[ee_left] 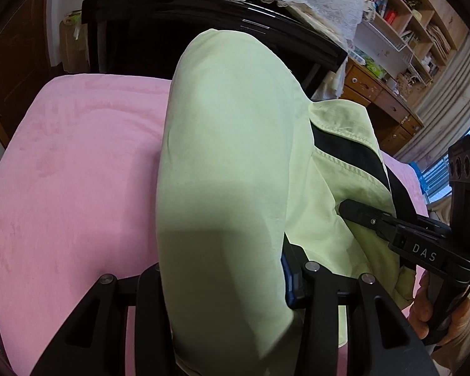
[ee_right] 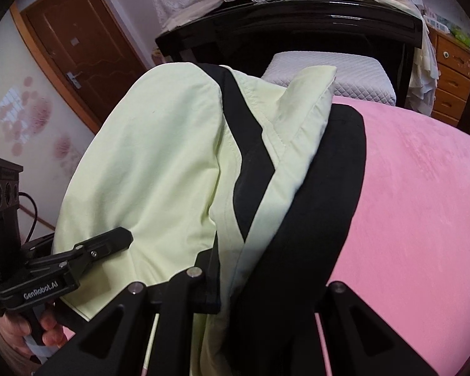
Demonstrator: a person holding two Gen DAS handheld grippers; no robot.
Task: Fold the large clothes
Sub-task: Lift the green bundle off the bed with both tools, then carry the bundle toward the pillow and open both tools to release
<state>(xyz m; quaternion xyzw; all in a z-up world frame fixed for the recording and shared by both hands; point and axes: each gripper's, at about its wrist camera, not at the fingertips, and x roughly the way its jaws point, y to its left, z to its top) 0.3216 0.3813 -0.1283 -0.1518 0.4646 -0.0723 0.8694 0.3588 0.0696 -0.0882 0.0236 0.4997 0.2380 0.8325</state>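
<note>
A large pale green garment (ee_left: 228, 156) with black bands hangs lifted over the pink bed cover (ee_left: 72, 172). In the left wrist view my left gripper (ee_left: 225, 269) is shut on a thick fold of it, and the cloth covers the fingertips. Off to the right, my right gripper (ee_left: 354, 210) pinches the garment's other edge. The right wrist view shows the garment (ee_right: 159, 156) draped over my right gripper (ee_right: 253, 269), which is shut on cloth next to a wide black band (ee_right: 322, 206). At the left, my left gripper (ee_right: 119, 238) grips the green fabric.
A glossy black piano (ee_right: 297, 22) under a lace cloth stands past the bed, with a white quilted bench (ee_right: 335, 72) in front. Wooden drawers (ee_right: 451, 75) and shelves (ee_left: 416, 25) are at the right, a brown door (ee_right: 78, 47) at the left. A hand (ee_left: 429, 307) holds each handle.
</note>
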